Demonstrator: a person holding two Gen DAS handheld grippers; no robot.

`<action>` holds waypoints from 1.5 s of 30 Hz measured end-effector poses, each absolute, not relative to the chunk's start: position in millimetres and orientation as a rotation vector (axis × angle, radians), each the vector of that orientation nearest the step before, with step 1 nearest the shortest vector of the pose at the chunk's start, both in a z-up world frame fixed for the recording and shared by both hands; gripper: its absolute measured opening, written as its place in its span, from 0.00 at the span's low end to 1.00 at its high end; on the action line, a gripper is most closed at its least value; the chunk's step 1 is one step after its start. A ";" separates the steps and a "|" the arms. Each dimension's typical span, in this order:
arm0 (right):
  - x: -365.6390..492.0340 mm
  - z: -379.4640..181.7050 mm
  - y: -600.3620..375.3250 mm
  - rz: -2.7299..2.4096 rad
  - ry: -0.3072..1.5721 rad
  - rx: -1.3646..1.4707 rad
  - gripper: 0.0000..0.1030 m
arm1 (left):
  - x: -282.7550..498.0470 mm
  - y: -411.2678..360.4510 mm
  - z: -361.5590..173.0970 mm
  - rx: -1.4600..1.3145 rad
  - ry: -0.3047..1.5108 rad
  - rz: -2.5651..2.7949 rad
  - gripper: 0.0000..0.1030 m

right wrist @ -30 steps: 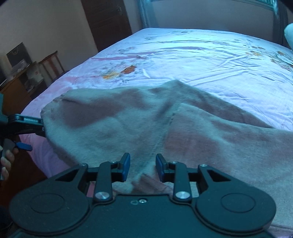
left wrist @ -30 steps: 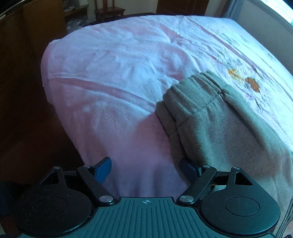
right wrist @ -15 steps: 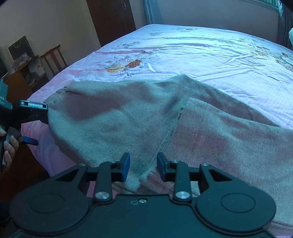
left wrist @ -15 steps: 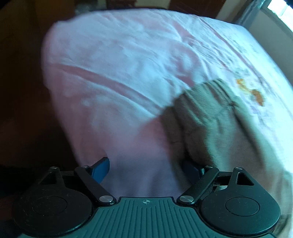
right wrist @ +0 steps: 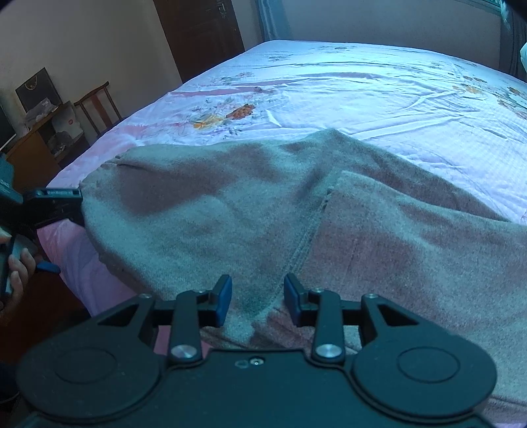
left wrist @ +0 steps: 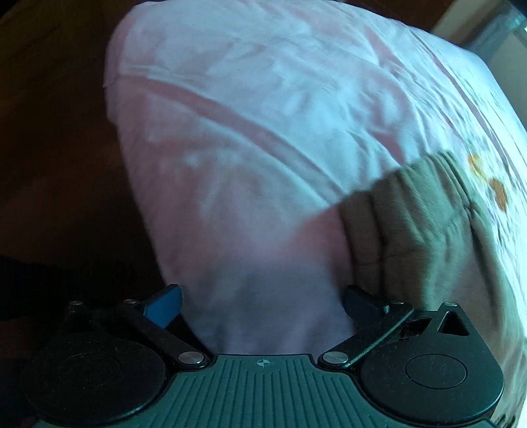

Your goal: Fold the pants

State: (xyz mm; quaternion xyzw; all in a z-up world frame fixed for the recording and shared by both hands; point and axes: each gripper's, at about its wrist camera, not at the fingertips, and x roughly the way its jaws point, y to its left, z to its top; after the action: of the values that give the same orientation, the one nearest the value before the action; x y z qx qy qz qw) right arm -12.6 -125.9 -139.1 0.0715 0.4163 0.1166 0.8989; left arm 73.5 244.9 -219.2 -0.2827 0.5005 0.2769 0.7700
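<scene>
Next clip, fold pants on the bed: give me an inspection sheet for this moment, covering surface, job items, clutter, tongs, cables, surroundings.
Surface: bed with pink floral sheet, wrinkled.
Job's things: grey-brown pants spread along the bed's near edge, one layer lapped over another.
Clutter: nothing seen on the bed.
Tongs: left tongs wide open, just been opening, nothing between them, beside the waistband; right tongs open, just been opening slightly, cloth lying loosely between the pads.
Cables: nothing seen.
Surroundings: dark wooden door, chair, cabinet with boxes, a person's hand on the left tool.
</scene>
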 end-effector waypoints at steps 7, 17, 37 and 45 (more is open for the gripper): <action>-12.6 -139.6 -123.3 0.251 0.864 0.140 0.29 | 87.8 239.1 -229.0 -0.640 1.104 0.588 1.00; -12.9 -139.8 -123.8 0.256 0.868 0.152 0.29 | 81.7 242.4 -232.3 -0.657 1.090 0.596 1.00; -8.7 -144.0 -124.6 0.273 0.875 0.170 0.30 | 57.3 246.9 -224.5 -0.739 0.972 0.541 0.57; -7.5 -145.7 -126.7 0.281 0.875 0.177 0.30 | 46.8 247.5 -198.4 -0.811 0.936 0.509 0.79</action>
State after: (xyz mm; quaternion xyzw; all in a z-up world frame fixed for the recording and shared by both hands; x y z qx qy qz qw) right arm -7.5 -126.7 -145.7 0.0855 0.4217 0.1352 0.8925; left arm 46.8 247.5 -198.4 -0.3757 0.4339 0.2360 0.7841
